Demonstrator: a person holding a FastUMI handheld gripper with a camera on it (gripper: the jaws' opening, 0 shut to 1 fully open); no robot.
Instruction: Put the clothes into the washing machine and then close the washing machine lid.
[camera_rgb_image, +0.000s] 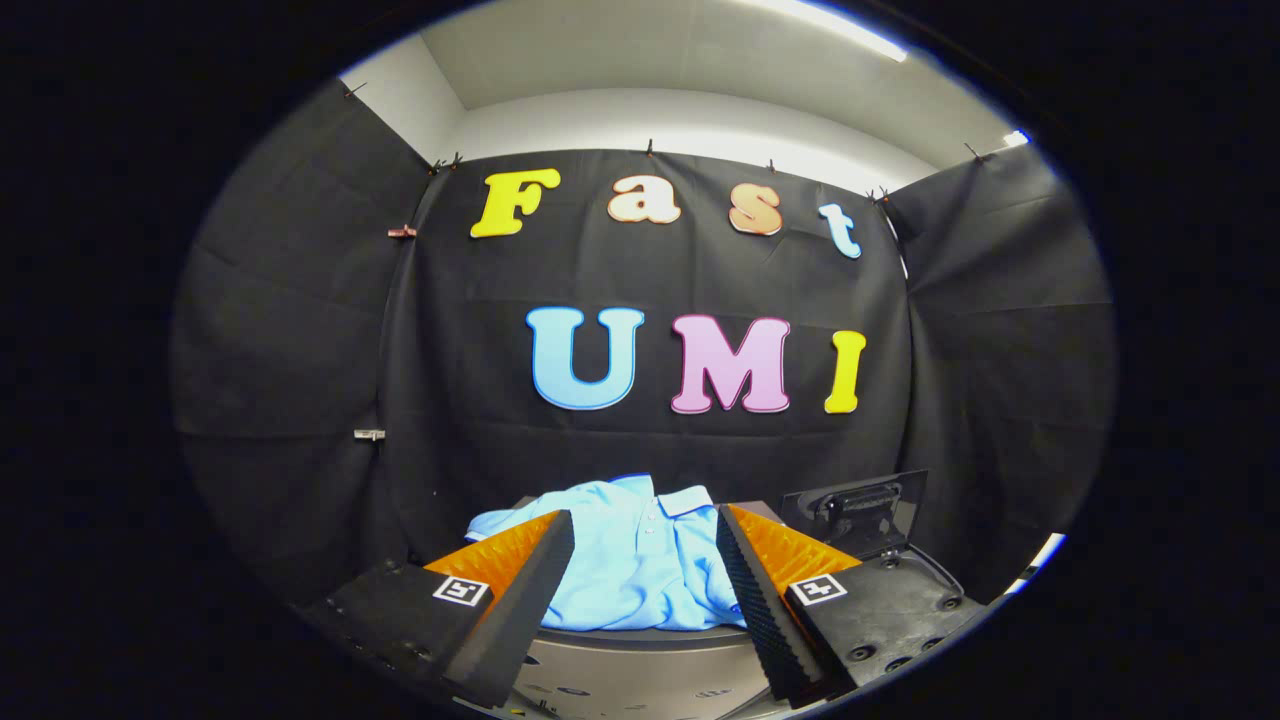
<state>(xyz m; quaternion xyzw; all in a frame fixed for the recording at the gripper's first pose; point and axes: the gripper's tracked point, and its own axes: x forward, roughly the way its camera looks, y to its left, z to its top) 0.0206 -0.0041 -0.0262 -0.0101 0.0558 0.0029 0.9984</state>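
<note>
1. Black cloth hangs all around the booth, and a grey surface (640, 670) sits low in front of it.
2. A light blue polo shirt (640, 560) lies in a loose heap on that surface, just ahead of the gripper (645, 570) and partly between its two fingers.
3. The gripper is wide open and holds nothing; neither finger presses on the shirt.
4. A dark lid-like part (855, 510) stands up just beside the shirt, to the right. It may be the washing machine lid, but I cannot tell for sure.
5. The shirt looks soft, light and floppy. It will sag and dangle when lifted.
6. A good place to pinch is a thick bunch of cloth near the middle, not a thin edge or the collar.
</note>
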